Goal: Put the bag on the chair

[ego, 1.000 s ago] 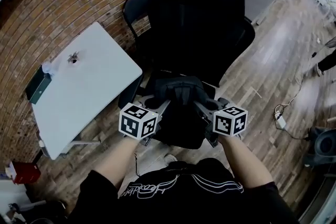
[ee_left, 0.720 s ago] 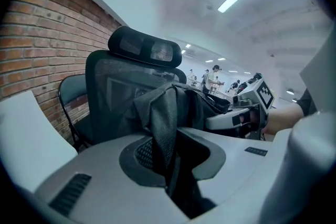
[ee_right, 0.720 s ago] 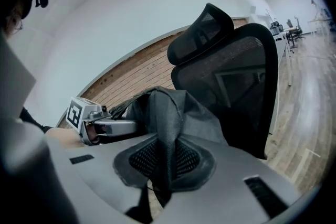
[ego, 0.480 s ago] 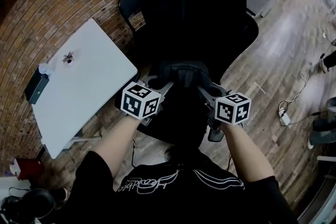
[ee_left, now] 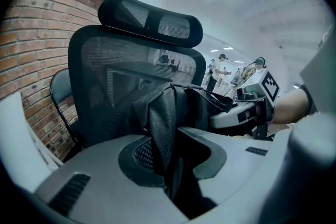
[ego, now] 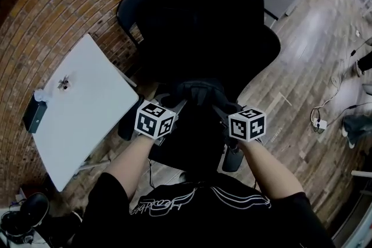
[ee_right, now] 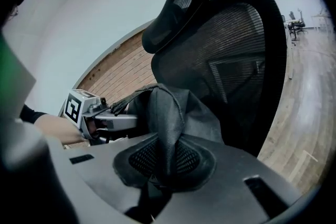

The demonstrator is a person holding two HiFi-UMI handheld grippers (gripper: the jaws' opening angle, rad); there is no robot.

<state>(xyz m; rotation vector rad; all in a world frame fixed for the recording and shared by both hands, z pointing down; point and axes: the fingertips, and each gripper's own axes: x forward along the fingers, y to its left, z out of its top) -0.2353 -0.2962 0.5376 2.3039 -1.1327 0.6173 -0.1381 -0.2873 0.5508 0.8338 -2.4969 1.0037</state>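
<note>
1. Black fabric sits at the middle of my head view: the bag [ego: 196,92] is held between both grippers, at 6 o'clock of the chair [ego: 203,14] and over the front of its seat. I cannot tell whether it rests there. My left gripper [ego: 176,105] has the bag's 9 o'clock side and my right gripper [ego: 221,110] has its 3 o'clock side. A white table [ego: 81,107] stands at 9 o'clock by the brick wall [ego: 52,14].
2. In the left gripper view, my jaws are clamped on a fold of the bag that rises toward 12 o'clock. The chair's mesh back and headrest [ee_left: 149,21] stand behind it, with the other gripper at 3 o'clock.
3. In the right gripper view, my jaws are closed on another fold of the bag. The left gripper shows at 9 o'clock and the wooden floor [ee_right: 310,113] at 3 o'clock.
</note>
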